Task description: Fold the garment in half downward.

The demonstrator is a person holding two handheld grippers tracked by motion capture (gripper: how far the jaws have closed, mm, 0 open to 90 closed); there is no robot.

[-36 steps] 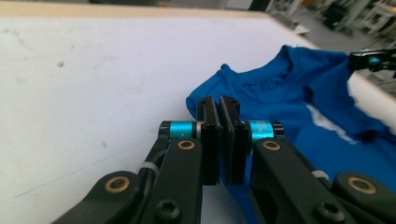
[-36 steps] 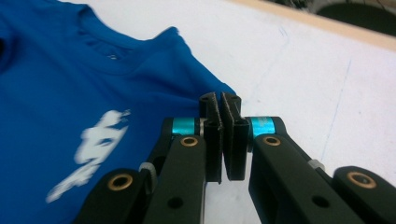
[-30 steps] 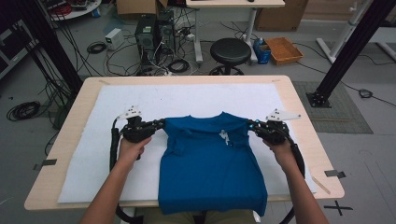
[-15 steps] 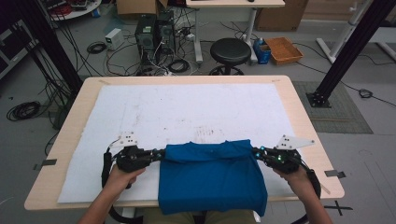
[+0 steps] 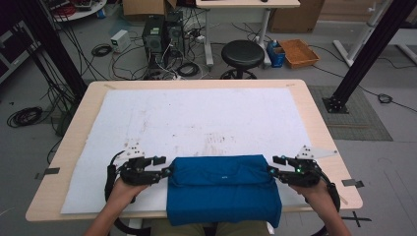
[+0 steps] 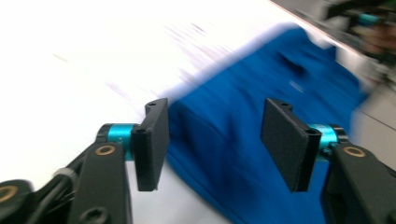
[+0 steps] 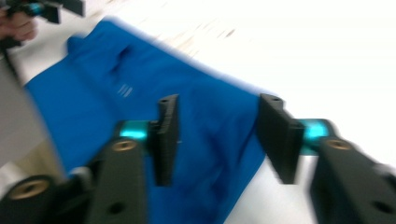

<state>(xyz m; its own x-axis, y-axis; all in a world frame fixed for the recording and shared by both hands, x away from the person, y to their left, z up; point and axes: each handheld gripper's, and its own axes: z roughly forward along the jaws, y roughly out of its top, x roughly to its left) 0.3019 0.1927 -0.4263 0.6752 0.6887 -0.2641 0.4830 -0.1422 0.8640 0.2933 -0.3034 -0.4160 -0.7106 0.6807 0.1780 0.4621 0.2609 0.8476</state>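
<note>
From the high view we see the folded blue T-shirt (image 5: 223,189) at the near edge of the counter (image 5: 314,113), its long axis running sideways, with our left tongs (image 5: 166,172) and right tongs (image 5: 271,171) at either end, equally near.

In the left gripper view the jaws have just been opening and stand wide, nothing pinched, cloth lying ahead.

In the right gripper view, likewise: just opened, free of the shirt.
</note>
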